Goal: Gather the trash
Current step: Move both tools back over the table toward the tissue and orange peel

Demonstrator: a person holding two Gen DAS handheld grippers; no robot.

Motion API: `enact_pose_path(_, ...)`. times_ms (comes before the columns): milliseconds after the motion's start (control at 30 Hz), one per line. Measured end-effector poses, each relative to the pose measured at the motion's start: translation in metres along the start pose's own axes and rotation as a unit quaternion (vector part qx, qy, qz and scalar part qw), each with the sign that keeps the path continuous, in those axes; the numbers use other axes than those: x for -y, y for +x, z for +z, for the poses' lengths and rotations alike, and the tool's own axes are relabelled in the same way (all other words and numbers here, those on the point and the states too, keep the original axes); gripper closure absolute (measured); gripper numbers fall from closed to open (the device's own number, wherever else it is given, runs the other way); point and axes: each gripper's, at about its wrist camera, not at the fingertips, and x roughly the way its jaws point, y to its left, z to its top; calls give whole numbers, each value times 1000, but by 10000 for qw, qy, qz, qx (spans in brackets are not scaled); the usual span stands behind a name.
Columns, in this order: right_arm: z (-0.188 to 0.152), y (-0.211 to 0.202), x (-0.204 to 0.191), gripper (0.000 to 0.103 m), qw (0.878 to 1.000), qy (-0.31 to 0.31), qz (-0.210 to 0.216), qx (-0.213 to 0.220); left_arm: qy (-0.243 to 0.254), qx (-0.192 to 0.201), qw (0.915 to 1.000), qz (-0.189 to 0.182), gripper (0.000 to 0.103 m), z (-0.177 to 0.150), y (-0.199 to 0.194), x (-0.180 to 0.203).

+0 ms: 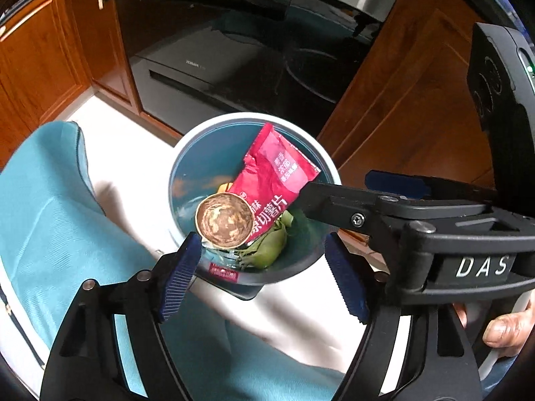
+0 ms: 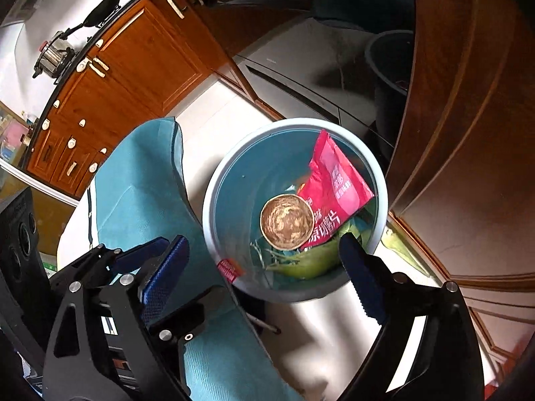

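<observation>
Over the bin (image 2: 214,200), where the cup (image 2: 287,221) and red bag (image 2: 337,187) already lie, both the left gripper (image 1: 264,274) and right gripper (image 2: 264,277) are spread empty and should be lifted straight clear without the rim being clipped.

bin (image 2: 214,200): pale blue-grey rim, deeper teal-blue inside
chip bag (image 2: 337,187): bright red-pink, a paler pink panel, white lettering
paper cup (image 2: 287,222): tan rim — inside swirled brown and cream
leaves (image 2: 311,260): yellow-green, crumpled
cushion (image 1: 43,207): turquoise weave with dark piping along the edge
left gripper (image 1: 264,280): black frame, ribbed dark-blue pads
right gripper (image 2: 267,270): black frame, dark-blue pads — silver screws
cabinets (image 2: 133,63): reddish-brown wood, cream handles
floor (image 2: 214,107): off-white
</observation>
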Motion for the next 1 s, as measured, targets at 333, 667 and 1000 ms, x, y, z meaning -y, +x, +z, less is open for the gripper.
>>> enact_pose_path(333, -24, -48, -30, 11, 9995, -227, -106, 203, 86, 438, 9989, 127, 10, -25, -57, 9)
enact_pose_path(667, -63, -78, -89, 11, 9977, -658, -15, 177, -38, 784, 9967, 220, 4, -72, -118, -5)
enact_pose_path(1000, -108, -59, -197, 11, 9880, -1471, 314, -354, -713, 906, 9920, 517, 4, -151, -172, -78)
